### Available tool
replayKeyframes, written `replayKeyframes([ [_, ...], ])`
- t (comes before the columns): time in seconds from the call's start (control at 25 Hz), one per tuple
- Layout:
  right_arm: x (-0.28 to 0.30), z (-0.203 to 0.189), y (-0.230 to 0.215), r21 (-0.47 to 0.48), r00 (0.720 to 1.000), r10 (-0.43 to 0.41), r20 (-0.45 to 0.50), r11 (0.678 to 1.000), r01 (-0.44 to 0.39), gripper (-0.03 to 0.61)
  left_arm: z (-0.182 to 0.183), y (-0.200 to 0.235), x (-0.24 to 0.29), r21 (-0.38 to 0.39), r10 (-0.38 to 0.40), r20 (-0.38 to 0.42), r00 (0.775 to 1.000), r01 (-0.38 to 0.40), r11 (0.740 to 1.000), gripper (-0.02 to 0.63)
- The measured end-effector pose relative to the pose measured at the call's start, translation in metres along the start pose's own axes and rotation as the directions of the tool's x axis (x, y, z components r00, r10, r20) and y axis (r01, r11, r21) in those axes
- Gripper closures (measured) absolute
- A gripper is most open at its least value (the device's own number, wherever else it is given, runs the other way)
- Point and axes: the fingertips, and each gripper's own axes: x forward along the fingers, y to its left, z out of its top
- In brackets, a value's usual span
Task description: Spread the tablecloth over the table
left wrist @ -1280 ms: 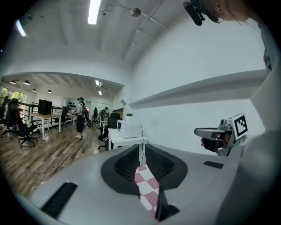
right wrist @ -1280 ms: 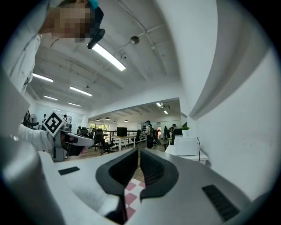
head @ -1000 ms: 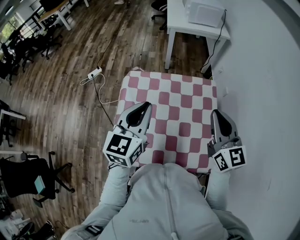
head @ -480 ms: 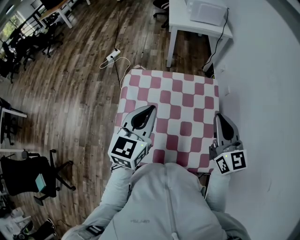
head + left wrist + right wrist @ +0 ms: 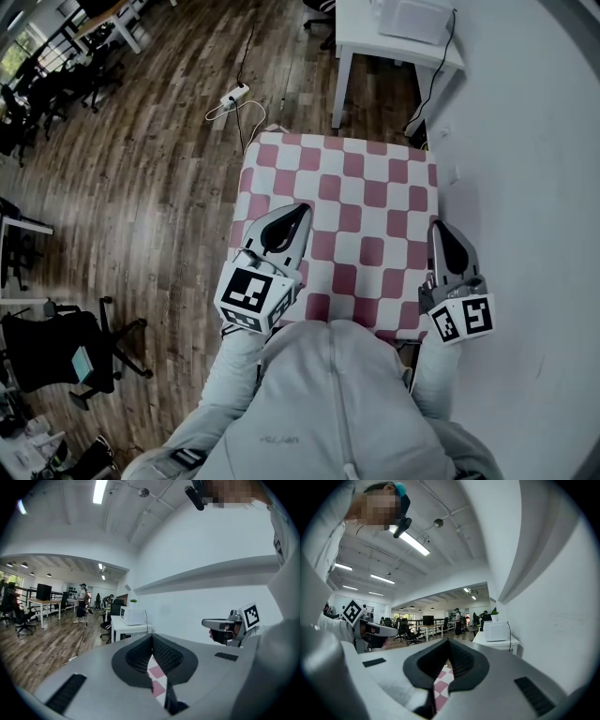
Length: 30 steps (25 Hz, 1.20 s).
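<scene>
My left gripper (image 5: 298,212) and right gripper (image 5: 437,225) both have their jaws pressed together, tips meeting. Each hangs above the near part of the pink-and-white checked fabric tablecloth (image 5: 366,211), the left over its left side, the right at its right edge by the white wall (image 5: 525,187). The cloth lies spread flat just ahead of my grey hooded top (image 5: 328,403), with brown wooden plank floor (image 5: 141,187) to its left and a white desk (image 5: 398,52) beyond its far edge.
</scene>
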Motion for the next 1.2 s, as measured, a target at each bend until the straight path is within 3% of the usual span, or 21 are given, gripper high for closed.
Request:
replayKeyframes([
  [1.2,0.0071,-0.007,0.0026,-0.009,0.999,0.004,-0.034,1.0,-0.004,0.557,-0.0024,0.0097,-0.0043,0.011,0.032,-0.001,1.0,-0.032,0.999,0.589],
])
